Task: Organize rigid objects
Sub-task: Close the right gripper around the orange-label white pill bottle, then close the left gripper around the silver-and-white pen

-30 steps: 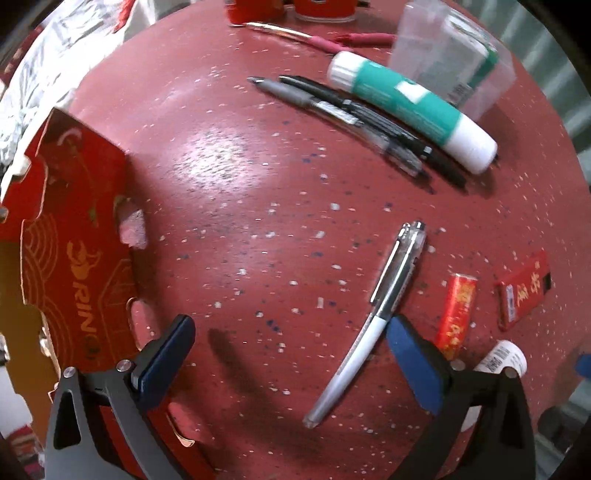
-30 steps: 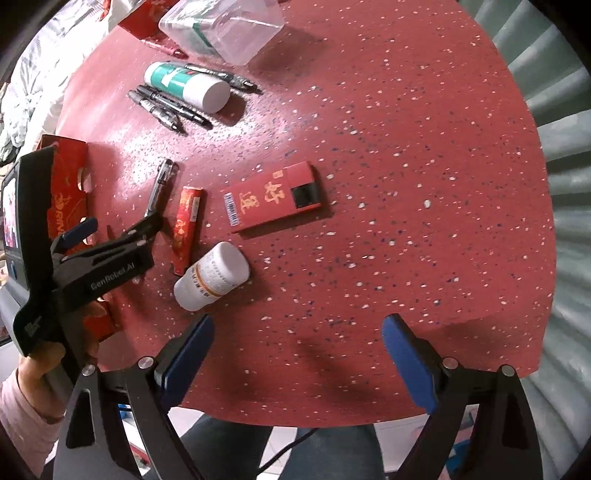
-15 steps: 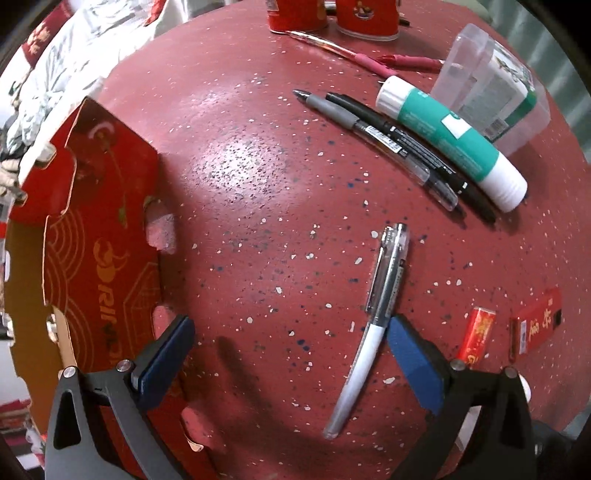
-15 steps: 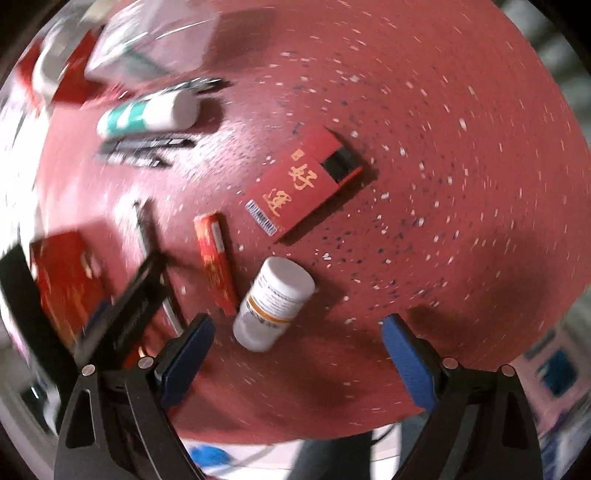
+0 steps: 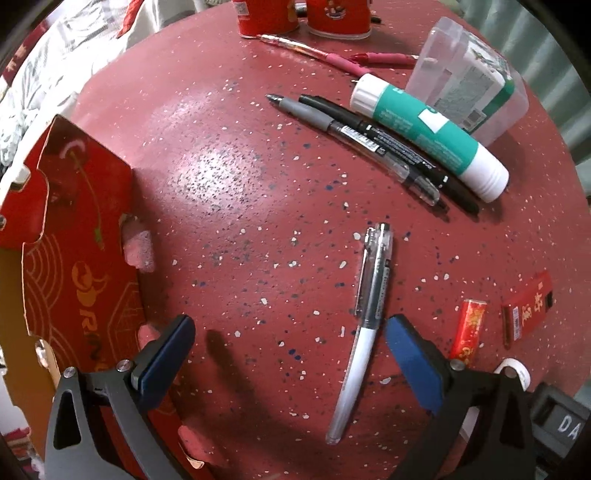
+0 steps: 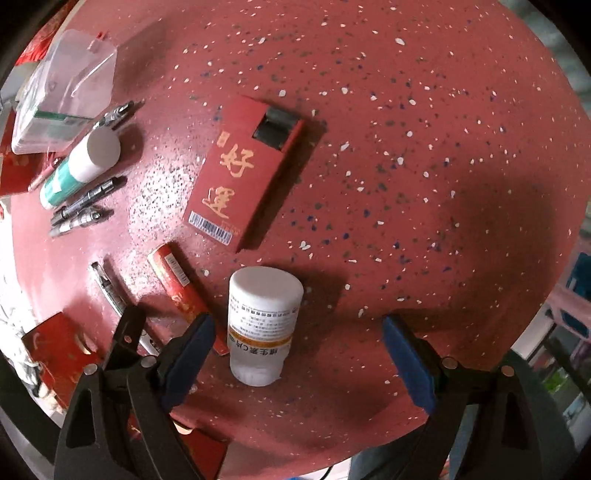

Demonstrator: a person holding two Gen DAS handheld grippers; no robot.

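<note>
On the red speckled table, a white-and-clear pen lies just inside my open left gripper's right finger. Beyond it lie a grey pen, a black pen and a green-and-white glue stick. My right gripper is open, and a white pill bottle lies between its fingers, nearer the left one. A small red tube and a red box with gold characters lie close by. The left gripper's finger shows in the right wrist view.
A red cardboard tray with cut-outs lies at the table's left edge. A clear plastic box stands at the back right, with pink pens and two red cups behind. The table's edge runs close under the right gripper.
My right gripper has swung in over the pill bottle, which now sits between its fingers. My left gripper has pulled back slightly; the white pen stays by its right finger.
</note>
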